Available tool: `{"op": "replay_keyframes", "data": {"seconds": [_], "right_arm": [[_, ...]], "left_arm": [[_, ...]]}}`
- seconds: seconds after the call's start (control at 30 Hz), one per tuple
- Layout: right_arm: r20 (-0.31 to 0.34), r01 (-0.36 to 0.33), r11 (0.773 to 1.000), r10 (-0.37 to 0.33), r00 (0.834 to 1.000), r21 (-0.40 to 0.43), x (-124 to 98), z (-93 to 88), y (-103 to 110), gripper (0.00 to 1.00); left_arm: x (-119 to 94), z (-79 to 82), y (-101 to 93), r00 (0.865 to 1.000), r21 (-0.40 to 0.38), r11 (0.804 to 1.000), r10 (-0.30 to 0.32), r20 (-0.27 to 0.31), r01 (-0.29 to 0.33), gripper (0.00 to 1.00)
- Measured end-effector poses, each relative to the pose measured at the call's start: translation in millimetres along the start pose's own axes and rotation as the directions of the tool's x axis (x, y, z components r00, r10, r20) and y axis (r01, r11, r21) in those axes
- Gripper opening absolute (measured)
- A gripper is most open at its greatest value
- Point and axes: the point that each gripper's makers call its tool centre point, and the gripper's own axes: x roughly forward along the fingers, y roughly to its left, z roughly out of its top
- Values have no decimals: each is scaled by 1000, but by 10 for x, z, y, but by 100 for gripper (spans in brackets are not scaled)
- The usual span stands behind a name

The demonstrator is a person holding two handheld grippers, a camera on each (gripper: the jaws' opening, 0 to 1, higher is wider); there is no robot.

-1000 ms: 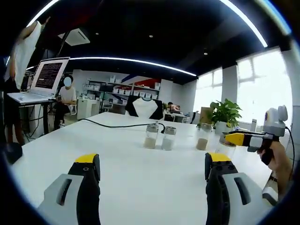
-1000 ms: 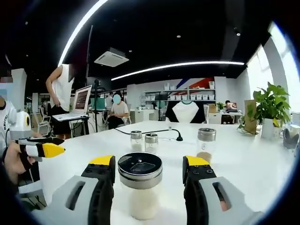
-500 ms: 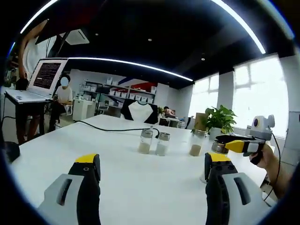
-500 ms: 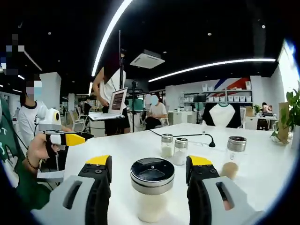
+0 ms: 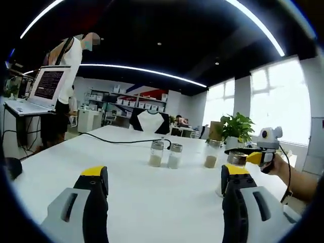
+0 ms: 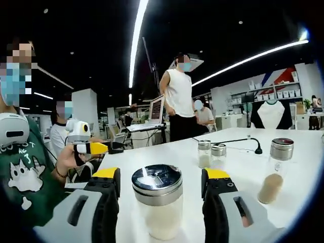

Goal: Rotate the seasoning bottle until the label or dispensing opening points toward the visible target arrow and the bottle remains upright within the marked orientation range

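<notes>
A glass seasoning bottle (image 6: pixel 157 205) with a shiny metal lid and white powder stands upright on the white table (image 6: pixel 238 167). My right gripper (image 6: pixel 162 174) is open around it, with a small gap between each jaw and the glass. In the left gripper view the same bottle (image 5: pixel 236 159) stands at the right with the right gripper (image 5: pixel 254 155) at it, held by a hand. My left gripper (image 5: pixel 163 172) is open over bare table with nothing between its jaws. It also appears in the right gripper view as the left gripper (image 6: pixel 95 148), held in a hand off the table's left edge.
Two small shakers (image 5: pixel 165 154) stand mid-table, and a third shaker (image 5: pixel 211 154) holding brown powder stands to their right. A black cable (image 5: pixel 121 140) crosses the far table. A potted plant (image 5: pixel 238 126) is at the far right. A laptop (image 5: pixel 48 83) and a standing person (image 6: pixel 181 101) are beyond the table.
The right gripper view has swung leftward, bringing people and the left gripper further in, while the bottle stays between its jaws. The left gripper view has shifted slightly.
</notes>
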Motion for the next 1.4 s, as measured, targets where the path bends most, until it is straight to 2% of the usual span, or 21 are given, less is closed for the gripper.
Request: {"op": "replay_keyframes", "data": {"seconds": [0.13, 0.17, 0.2, 0.27, 0.3, 0.33, 0.4, 0.5, 0.6, 0.63, 0.73, 0.83, 0.93, 1.0, 1.2, 1.4], "right_arm": [[-18, -10, 1000, 10, 1000, -4, 45, -69, 0, 61], [-31, 44, 998, -46, 998, -53, 40, -100, -91, 61], [-29, 43, 997, -45, 999, -64, 41, -101, -89, 63], [30, -17, 999, 16, 999, 32, 53, -45, -4, 60], [46, -27, 998, 24, 999, 58, 49, -33, -7, 58], [32, -18, 999, 17, 999, 30, 42, -56, -30, 58], [29, -23, 999, 22, 999, 38, 50, -52, -29, 58], [13, -46, 998, 45, 999, 38, 68, -70, 1, 55], [19, -93, 995, 92, 996, 33, 81, -59, 80, 43], [25, -71, 997, 71, 997, -3, 96, -46, 43, 43], [15, -79, 997, 79, 997, 10, 87, -66, 56, 42], [9, -34, 999, 34, 999, -10, 95, -74, 8, 42], [6, -32, 999, 32, 999, -15, 97, -77, 9, 42], [1, -28, 999, 28, 1000, -20, 98, -82, 6, 42], [-3, -7, 1000, 7, 1000, -23, 108, -88, 21, 41], [-20, 63, 998, -64, 998, -22, 123, -91, 30, 41]], "left_arm": [[9, 53, -121, 998, 17, 999, -44, 39, 44, 99], [9, 51, -134, 998, 25, 999, -45, 39, 44, 99], [11, 49, -145, 998, 37, 998, -48, 38, 46, 99], [13, 45, -143, 998, 38, 998, -49, 37, 48, 100], [13, 34, -134, 998, 32, 998, -47, 33, 46, 100], [14, 30, -125, 998, 35, 998, -44, 34, 43, 100], [11, 64, -74, 998, 83, 996, -22, 56, 17, 100], [13, 72, -45, 998, 110, 994, -12, 63, 5, 100], [37, 6, -23, 999, 94, 995, -18, 34, 15, 100], [40, -3, -26, 999, 90, 996, -21, 31, 18, 100], [41, -20, -46, 999, 92, 995, -27, 22, 24, 100], [45, -39, -76, 999, 88, 995, -39, 15, 37, 100], [50, -56, -99, 999, 89, 995, -48, 6, 48, 100], [54, -38, -93, 999, 90, 995, -40, 22, 38, 100], [47, -46, -116, 999, 93, 995, -47, 16, 46, 100], [54, -48, -166, 998, 79, 995, -68, 13, 67, 99]]}}
